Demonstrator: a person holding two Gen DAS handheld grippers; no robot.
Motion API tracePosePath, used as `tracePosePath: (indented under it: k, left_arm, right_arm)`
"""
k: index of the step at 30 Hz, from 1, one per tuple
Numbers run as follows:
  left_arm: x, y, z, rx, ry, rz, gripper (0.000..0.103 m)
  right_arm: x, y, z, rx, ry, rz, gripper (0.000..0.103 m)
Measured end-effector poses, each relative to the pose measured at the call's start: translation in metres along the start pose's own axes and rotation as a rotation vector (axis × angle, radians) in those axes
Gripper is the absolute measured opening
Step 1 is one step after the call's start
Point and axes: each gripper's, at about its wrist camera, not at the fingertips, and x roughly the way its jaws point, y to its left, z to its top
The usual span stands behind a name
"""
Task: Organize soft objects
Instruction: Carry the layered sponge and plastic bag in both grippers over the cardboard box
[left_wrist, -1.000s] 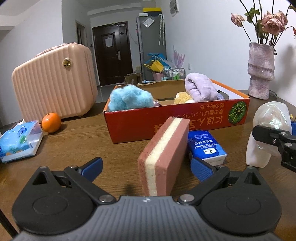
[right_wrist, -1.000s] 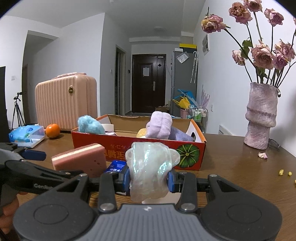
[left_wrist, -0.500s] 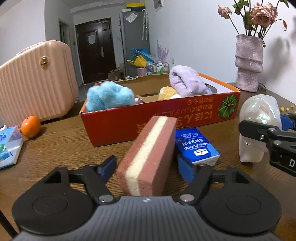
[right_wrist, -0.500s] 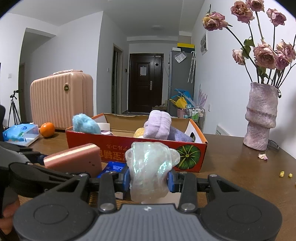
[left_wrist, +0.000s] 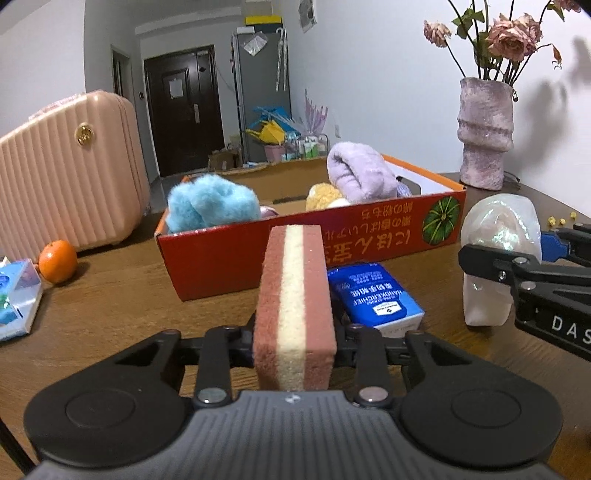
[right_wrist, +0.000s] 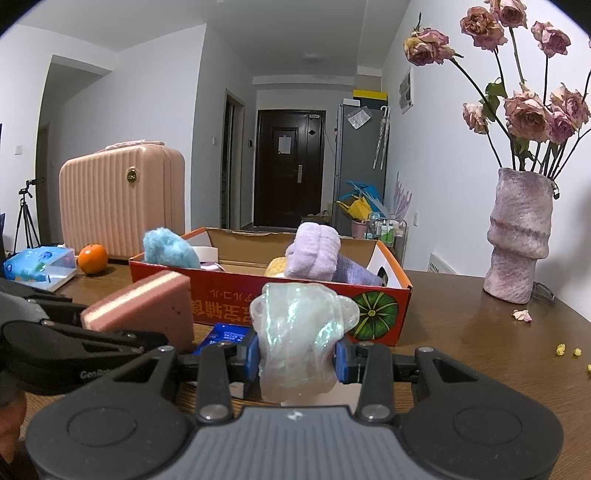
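On the wooden worktop (left_wrist: 110, 306), a red cardboard box (left_wrist: 229, 254) stands at twelve o'clock from the left hand-held gripper (left_wrist: 294, 332), its front wall crossing just beyond the sponge (left_wrist: 293, 295); inside it lie a blue fluffy item (left_wrist: 210, 203), a lilac rolled towel (left_wrist: 358, 173) and a yellow soft thing, half hidden behind the wall. A blue tissue pack (left_wrist: 373, 295) lies flat at one o'clock, between sponge and box, partly covered by the sponge. At ten o'clock sit an orange (left_wrist: 58, 256) and a pink suitcase (left_wrist: 70, 173); a tissue packet at nine o'clock is cut off by the frame edge. A vase (right_wrist: 517, 240) of dried roses stands at two o'clock in the right view, with petals and crumbs near it.

The left hand-held gripper is clamped on the sponge, whose pads are hidden behind its sides. The sponge stands on edge, cream stripe up, long axis running away toward the box. The right hand-held gripper (right_wrist: 297, 356) is clamped on a pearly translucent soft object (right_wrist: 299, 332), upright, its base hidden behind the gripper body; what it is stays hard to make out
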Motion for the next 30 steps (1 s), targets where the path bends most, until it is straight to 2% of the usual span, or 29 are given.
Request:
tracePosePath:
  k: [13, 30]
  left_arm:
    - [-0.026, 0.0, 0.002, -0.056, -0.091, 0.056, 0.031]
    - [-0.068, -0.003, 0.017, -0.138, -0.217, 0.085, 0.031]
  right_arm:
    - [-0.006, -0.001, 0.002, 0.009, -0.027, 0.003, 0.038]
    - [-0.023, 0.001, 0.012, 0.025, -0.092, 0.017, 0.038]
